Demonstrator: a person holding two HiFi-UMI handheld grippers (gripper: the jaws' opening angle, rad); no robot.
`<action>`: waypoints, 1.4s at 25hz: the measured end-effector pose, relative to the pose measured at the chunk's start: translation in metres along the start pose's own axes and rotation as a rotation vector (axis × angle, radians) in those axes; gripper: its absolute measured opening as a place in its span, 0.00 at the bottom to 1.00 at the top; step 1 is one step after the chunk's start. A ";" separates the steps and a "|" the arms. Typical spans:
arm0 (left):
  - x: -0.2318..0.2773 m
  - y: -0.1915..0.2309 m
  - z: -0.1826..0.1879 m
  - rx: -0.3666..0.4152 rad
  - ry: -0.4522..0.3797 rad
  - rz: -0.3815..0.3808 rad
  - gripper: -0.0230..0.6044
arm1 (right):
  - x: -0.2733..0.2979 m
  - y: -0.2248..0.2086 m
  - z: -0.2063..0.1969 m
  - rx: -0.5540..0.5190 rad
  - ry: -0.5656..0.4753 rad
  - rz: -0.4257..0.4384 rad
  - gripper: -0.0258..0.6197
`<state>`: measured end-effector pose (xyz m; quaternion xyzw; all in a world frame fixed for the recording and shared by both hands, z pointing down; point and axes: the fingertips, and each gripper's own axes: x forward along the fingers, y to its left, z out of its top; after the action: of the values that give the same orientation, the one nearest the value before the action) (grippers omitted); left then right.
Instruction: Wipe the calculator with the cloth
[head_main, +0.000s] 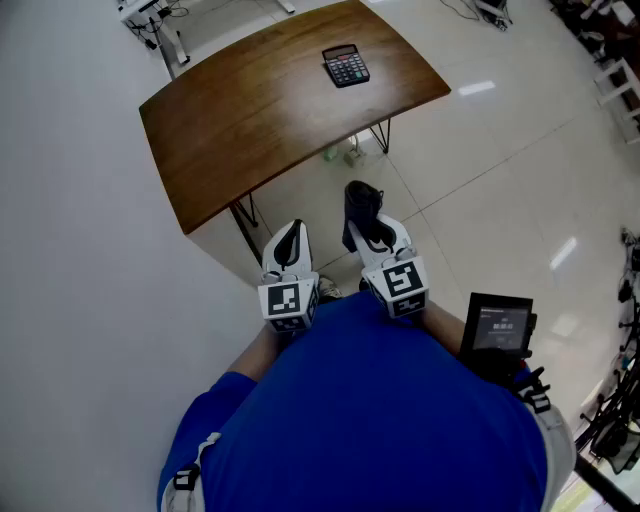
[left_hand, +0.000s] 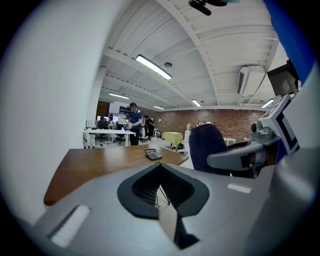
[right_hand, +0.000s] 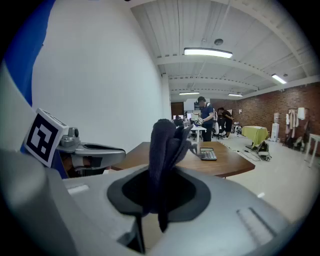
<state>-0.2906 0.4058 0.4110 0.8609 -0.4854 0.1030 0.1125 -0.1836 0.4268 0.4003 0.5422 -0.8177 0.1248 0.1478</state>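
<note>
A black calculator lies near the far right corner of the brown wooden table; it also shows small as the calculator and the calculator. My right gripper is held close to my body, short of the table, shut on a dark navy cloth that sticks up out of its jaws, the cloth filling the middle of the right gripper view. My left gripper hangs beside it, shut with nothing in it. Both are well away from the calculator.
The table stands on thin black legs over a pale tiled floor. A dark screen device hangs at my right hip. White desks and people are far off in the room, with a brick wall behind.
</note>
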 end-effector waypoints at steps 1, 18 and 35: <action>0.001 -0.002 0.001 0.003 0.003 -0.007 0.04 | 0.000 -0.002 0.000 -0.005 0.007 -0.005 0.16; 0.117 -0.085 0.025 0.048 -0.007 0.040 0.04 | 0.008 -0.147 0.007 -0.007 -0.044 0.052 0.16; 0.234 -0.178 0.057 0.059 0.061 0.063 0.04 | 0.011 -0.291 0.016 0.015 0.018 0.141 0.16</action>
<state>-0.0150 0.2884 0.4070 0.8445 -0.5055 0.1470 0.0985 0.0797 0.3004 0.4026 0.4835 -0.8514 0.1458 0.1417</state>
